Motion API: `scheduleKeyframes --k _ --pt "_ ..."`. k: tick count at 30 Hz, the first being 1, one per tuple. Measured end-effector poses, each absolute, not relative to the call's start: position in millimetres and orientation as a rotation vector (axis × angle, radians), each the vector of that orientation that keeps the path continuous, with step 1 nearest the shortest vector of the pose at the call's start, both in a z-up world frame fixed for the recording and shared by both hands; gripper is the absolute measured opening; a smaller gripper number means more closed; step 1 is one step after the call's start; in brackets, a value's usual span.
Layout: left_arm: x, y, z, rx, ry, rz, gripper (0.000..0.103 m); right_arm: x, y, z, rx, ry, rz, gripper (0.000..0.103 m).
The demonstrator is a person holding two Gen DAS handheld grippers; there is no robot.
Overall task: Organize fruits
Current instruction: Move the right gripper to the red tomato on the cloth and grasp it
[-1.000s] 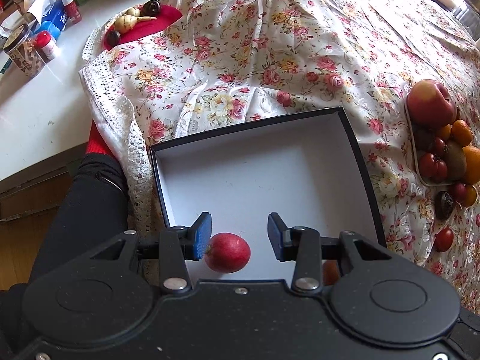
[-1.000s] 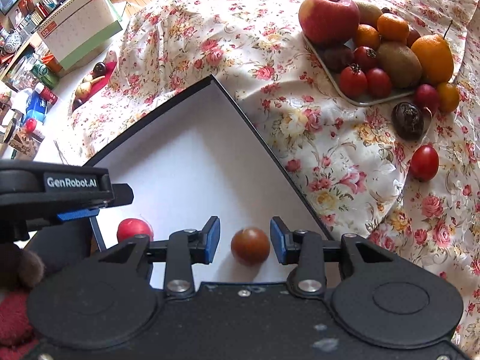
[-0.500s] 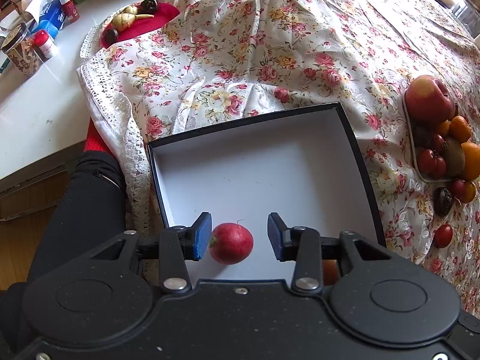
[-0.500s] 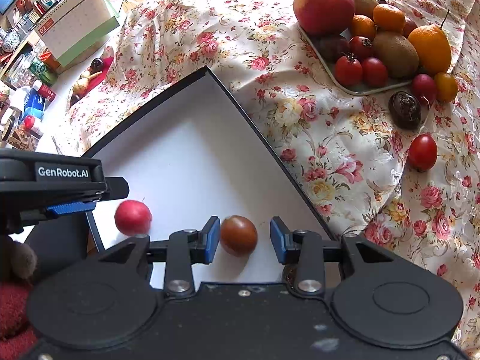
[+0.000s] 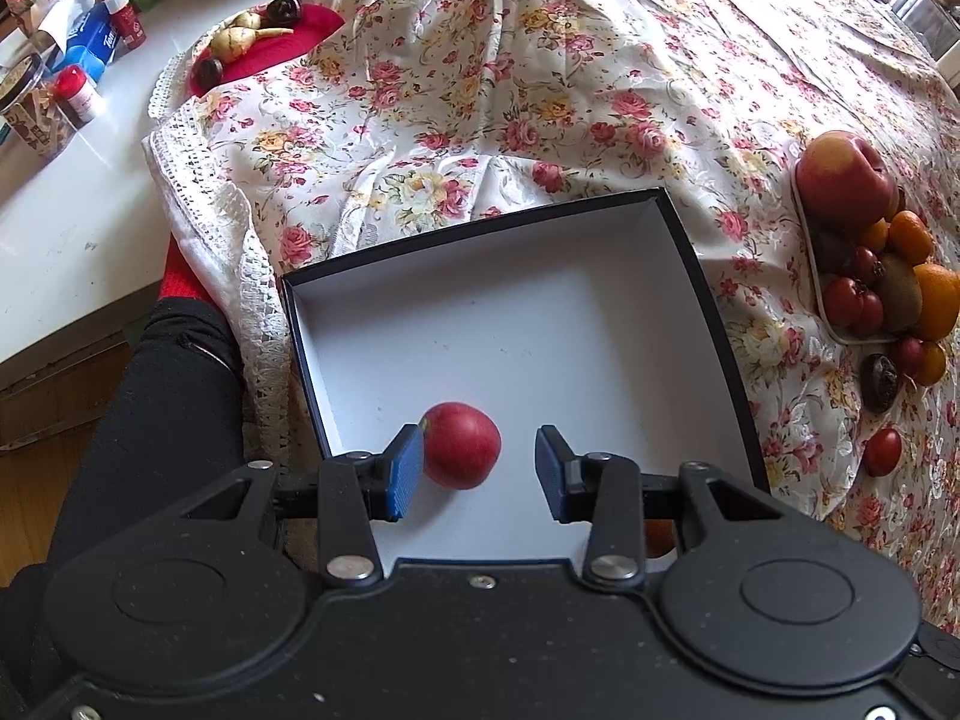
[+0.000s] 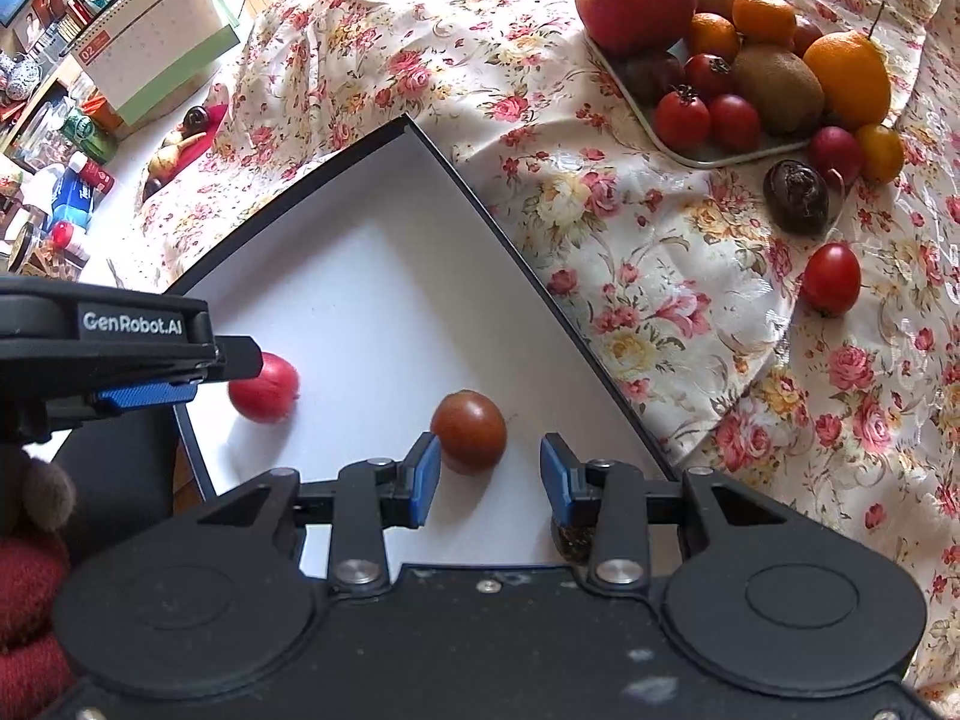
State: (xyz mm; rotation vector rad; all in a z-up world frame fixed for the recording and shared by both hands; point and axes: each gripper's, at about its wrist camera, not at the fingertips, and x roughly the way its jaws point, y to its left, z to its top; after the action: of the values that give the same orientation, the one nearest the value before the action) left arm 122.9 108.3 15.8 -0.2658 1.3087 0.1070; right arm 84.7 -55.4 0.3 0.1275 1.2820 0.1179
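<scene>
Resting in the white box (image 5: 516,300), a red fruit (image 5: 461,445) and a brown tomato (image 6: 468,432) sit loose between spread fingers of the left gripper (image 5: 477,465) and right gripper (image 6: 489,474).

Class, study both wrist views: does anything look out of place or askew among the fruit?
Yes. Four fruits lie loose on the floral tablecloth beside the tray: a dark wrinkled fruit, a red tomato, a small red fruit and a small yellow-orange one.
</scene>
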Motion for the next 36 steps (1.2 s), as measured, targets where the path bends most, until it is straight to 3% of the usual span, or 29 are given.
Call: scheduleKeyframes --k 15,25,36 --pt "118 90 19 -0.208 1.294 0.058 0.048 66 -150 35 0.182 1.170 -0.024 0.040" --pt "112 58 19 -0.095 1.288 -0.020 0.048 71 -235 29 0.271 1.139 -0.214 0.040" --pt "111 51 15 -0.055 1.297 -0.024 0.048 108 -225 4 0.317 1.159 -0.175 0.040"
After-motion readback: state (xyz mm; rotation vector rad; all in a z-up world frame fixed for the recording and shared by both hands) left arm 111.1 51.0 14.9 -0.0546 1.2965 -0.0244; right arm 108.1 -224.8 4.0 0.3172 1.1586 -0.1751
